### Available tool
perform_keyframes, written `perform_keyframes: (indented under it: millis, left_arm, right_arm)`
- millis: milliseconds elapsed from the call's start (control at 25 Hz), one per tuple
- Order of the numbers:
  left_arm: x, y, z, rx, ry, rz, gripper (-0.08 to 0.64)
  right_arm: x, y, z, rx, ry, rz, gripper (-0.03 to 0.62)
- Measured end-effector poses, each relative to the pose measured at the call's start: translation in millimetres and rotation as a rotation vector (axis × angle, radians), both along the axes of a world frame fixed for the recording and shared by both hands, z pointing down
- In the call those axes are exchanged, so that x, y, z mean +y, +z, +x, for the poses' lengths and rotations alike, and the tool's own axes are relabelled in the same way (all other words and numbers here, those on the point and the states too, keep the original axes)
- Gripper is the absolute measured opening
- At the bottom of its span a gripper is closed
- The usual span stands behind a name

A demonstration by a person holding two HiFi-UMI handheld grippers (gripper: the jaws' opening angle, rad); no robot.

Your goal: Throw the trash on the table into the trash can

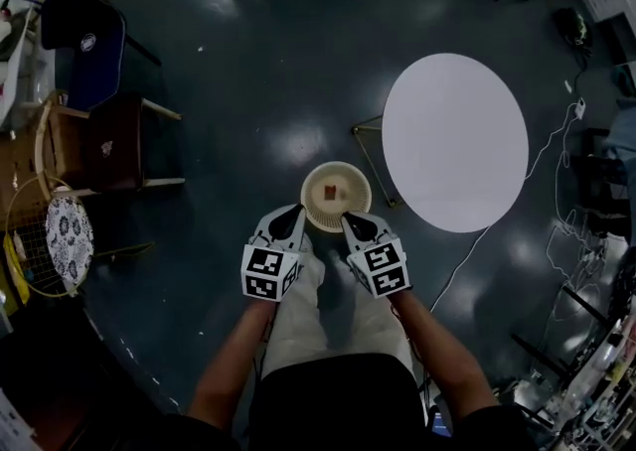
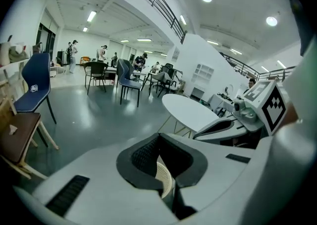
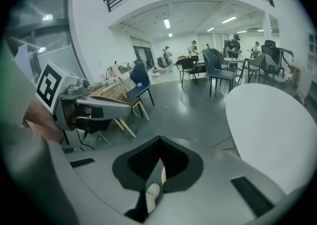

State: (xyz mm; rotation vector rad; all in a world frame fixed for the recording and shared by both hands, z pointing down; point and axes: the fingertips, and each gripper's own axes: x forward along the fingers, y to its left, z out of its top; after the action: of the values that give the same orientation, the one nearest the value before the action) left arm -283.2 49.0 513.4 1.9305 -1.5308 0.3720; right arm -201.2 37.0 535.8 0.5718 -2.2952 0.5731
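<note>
The brown trash (image 1: 331, 191) lies inside the cream trash can (image 1: 314, 211) on the floor, just beside the round white desk (image 1: 455, 141), which looks bare. The left claw (image 1: 292, 213) and right claw (image 1: 354, 222) are both closed and empty, over the can's near rim. I think a careless swing could tip the light can and spill it.

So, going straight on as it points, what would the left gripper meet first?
Likely the bin: it shows just beyond the shut left gripper, nothing between, though depth is unclear.
</note>
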Motion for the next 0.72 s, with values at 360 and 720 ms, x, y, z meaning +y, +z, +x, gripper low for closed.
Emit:
perform_keyframes:
  millis: [360,720]
  left_arm:
    - [6.1,-105.9,11.5,-0.025,0.085,0.151,0.015]
    - [0.2,-163.0,15.7,-0.006,0.192,0.219,0.015]
  right_arm:
    - [-22.5,-103.7,-11.4,-0.085,0.053,0.132,0.018]
    - [-19.2,-181.3,-35.5,-0.184,0.106,0.235,0.018]
